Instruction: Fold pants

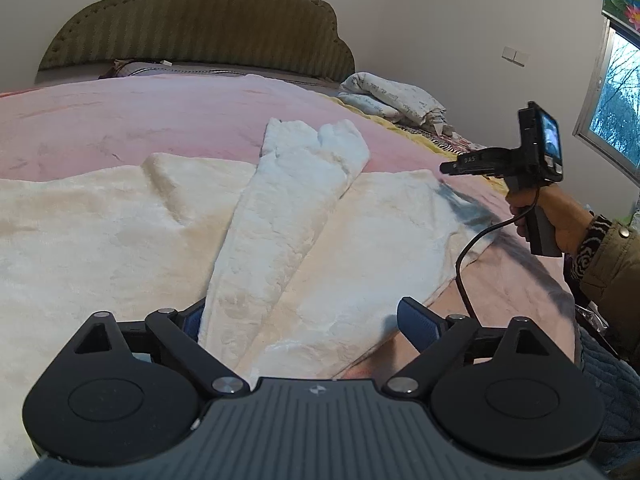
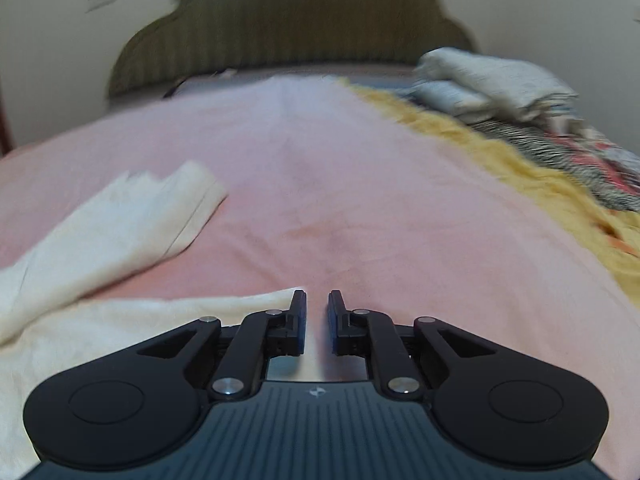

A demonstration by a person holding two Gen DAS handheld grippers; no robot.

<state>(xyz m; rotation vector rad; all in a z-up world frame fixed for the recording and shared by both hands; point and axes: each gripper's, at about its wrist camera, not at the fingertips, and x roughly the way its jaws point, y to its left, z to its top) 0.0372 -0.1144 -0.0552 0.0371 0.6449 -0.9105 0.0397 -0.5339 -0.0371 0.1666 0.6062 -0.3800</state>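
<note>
The left gripper holds its blue-padded fingers spread wide, straddling the near end of the plush white pants, a fleecy strip lying atop a cream fleece blanket. The pants' long axis runs away from the camera, twin cuffs pointing toward the scalloped, ribbed headboard. The right gripper, fingers nearly together (pinching nothing), hovers over the smooth pink bedspread. Folded bedding lies beyond.

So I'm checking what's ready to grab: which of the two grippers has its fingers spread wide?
The left gripper: its blue pads sit far apart, straddling the white pants. The right gripper shows only a narrow gap, over the pink blanket.
</note>
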